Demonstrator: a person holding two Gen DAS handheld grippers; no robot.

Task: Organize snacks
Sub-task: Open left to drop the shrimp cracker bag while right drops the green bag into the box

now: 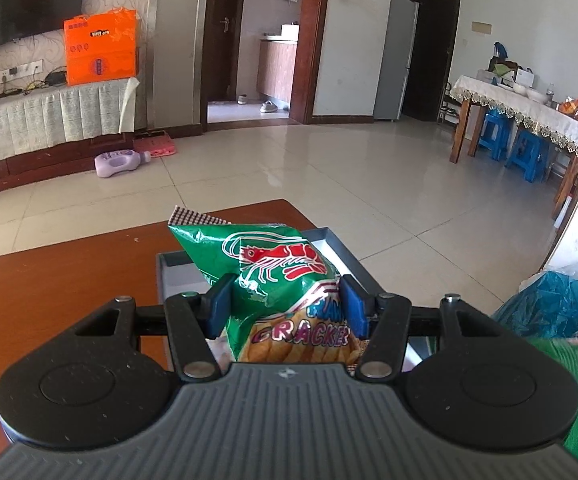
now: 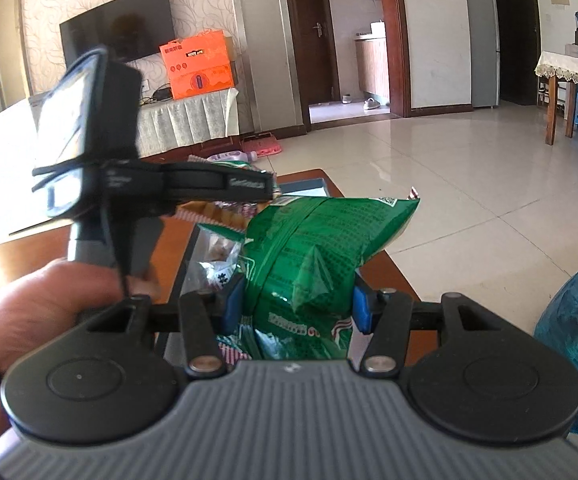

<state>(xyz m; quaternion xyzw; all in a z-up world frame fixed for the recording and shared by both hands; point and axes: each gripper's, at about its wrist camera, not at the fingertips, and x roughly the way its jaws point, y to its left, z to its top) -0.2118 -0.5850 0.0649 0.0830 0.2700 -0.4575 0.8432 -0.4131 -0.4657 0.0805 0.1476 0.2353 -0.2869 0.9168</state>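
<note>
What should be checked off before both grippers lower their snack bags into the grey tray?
1. Left gripper closed on its green prawn cracker bag: ok, both blue pads press the bag.
2. Right gripper closed on its green snack bag: ok, the bag is pinched between the pads.
3. Grey tray under the left bag: ok, its rim shows behind and beside the bag.
4. Free room in the tray: cannot tell, the right wrist view shows other packets already inside.
5. Clearance between the two grippers: not ok, the left gripper's body crowds the right view, just above the tray.
</note>
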